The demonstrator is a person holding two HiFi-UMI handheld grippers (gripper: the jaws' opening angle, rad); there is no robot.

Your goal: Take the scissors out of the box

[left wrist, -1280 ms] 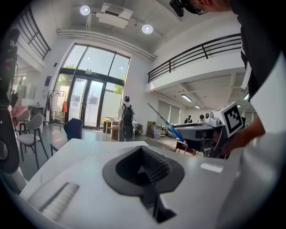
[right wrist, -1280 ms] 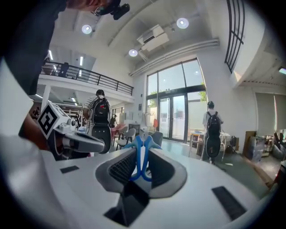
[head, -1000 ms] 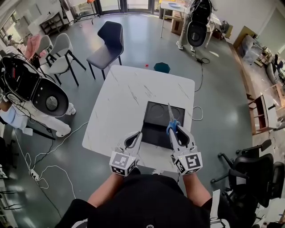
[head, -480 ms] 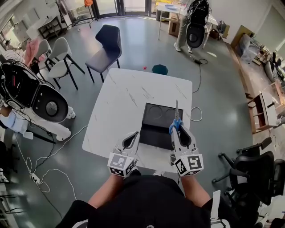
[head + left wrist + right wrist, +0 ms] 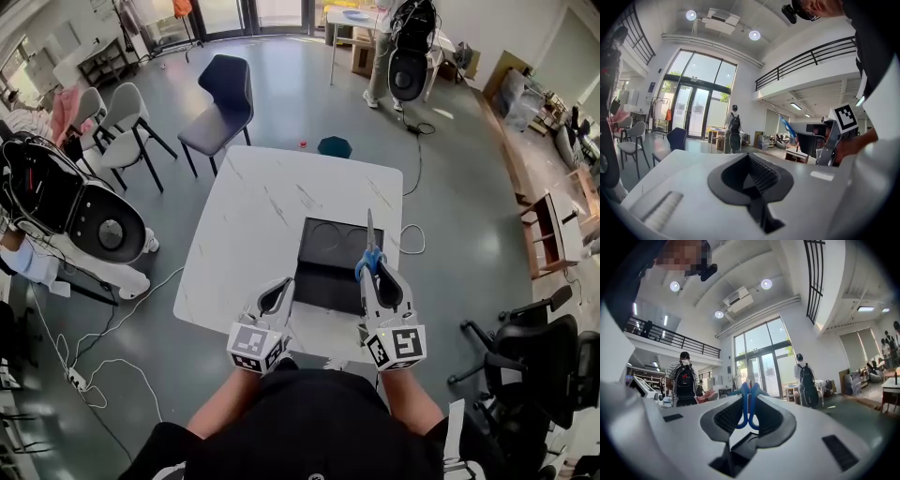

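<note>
Gripping the scissors (image 5: 367, 258) by their blue handles, the right gripper (image 5: 368, 274) is sitting at the right edge of the box (image 5: 323, 246). In the right gripper view, both handle loops (image 5: 746, 411) are standing upright and pressed together between the ribbed pads, with the jaws of the right gripper (image 5: 748, 399) clamping them from either side. The metal blades are pointing away from the person. In the head view they are overlapping the right side of the box, and the tip is reaching toward its far right corner.

The box is a shallow black tray lying open on the white marbled table (image 5: 253, 216). Its dark floor is showing two faint round outlines along the far side. The scissors are out of it, held up above its right side.

The left gripper (image 5: 277, 289) is hanging just off the near left corner of the box. Its jaws are closed together with nothing between them, as the left gripper view (image 5: 749, 159) is showing.

The only markings showing are black-and-white square patterns on the left cube (image 5: 255, 345) and the right cube (image 5: 396, 345), both nearer the person than the box.
</note>
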